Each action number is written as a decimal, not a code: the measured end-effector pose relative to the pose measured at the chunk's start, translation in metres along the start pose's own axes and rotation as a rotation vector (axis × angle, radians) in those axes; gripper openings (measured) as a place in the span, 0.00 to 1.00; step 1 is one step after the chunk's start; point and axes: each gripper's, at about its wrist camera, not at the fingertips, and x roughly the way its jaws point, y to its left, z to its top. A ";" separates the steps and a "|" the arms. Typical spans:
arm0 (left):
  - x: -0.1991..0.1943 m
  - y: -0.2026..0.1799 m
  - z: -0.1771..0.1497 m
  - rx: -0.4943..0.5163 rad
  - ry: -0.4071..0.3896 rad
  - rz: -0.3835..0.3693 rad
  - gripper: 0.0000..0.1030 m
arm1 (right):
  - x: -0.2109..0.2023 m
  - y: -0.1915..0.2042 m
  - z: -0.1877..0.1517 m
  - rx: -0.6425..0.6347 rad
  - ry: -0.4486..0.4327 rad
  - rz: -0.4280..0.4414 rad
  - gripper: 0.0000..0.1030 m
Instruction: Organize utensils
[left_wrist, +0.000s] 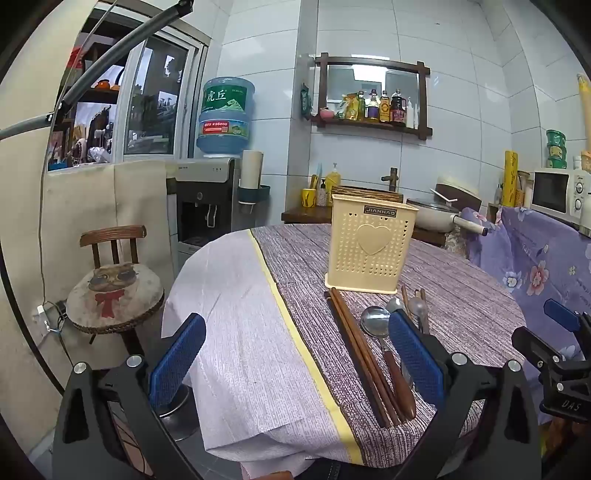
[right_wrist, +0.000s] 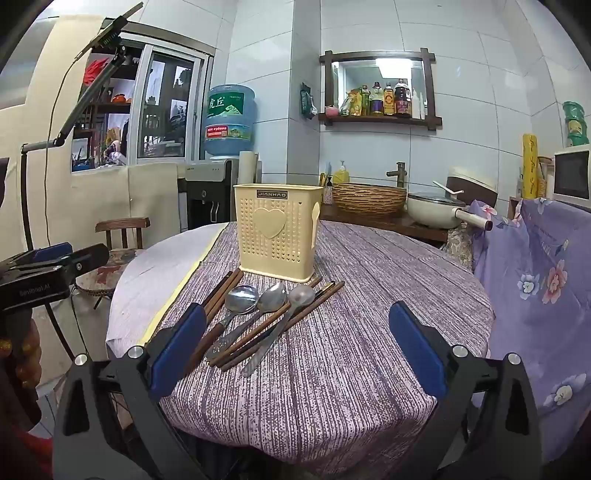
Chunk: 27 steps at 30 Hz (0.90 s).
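Note:
A cream perforated utensil holder (left_wrist: 371, 245) (right_wrist: 276, 230) stands upright on the round table. In front of it lie brown chopsticks (left_wrist: 356, 350) (right_wrist: 221, 291) and three metal spoons, one with a wooden handle (left_wrist: 375, 321) (right_wrist: 242, 297). More chopsticks (right_wrist: 280, 326) cross under the other spoons (right_wrist: 273, 295). My left gripper (left_wrist: 295, 354) hovers open over the table's near edge, its right pad beside the spoons. My right gripper (right_wrist: 297, 347) is open too, with the utensil handles between and ahead of its fingers, untouched. Each gripper shows at the edge of the other's view (left_wrist: 561, 354) (right_wrist: 48, 266).
The table carries a purple striped cloth (right_wrist: 369, 295) and a white cloth (left_wrist: 236, 314). A small wooden chair with a cat cushion (left_wrist: 114, 291) stands to the left. Behind are a water dispenser (left_wrist: 221, 118), a counter with a basket sink (right_wrist: 367, 197) and pot (right_wrist: 436, 210). A floral cloth (right_wrist: 539, 277) hangs on the right.

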 end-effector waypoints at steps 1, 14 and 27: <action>0.000 0.000 0.000 -0.001 0.000 -0.001 0.95 | 0.000 0.000 0.000 -0.005 -0.002 -0.001 0.95; -0.001 0.001 0.001 0.003 -0.005 -0.003 0.95 | 0.002 -0.001 0.000 0.008 0.003 0.006 0.95; 0.001 0.002 0.003 0.003 -0.007 -0.002 0.95 | -0.001 -0.001 -0.001 0.013 0.003 0.006 0.95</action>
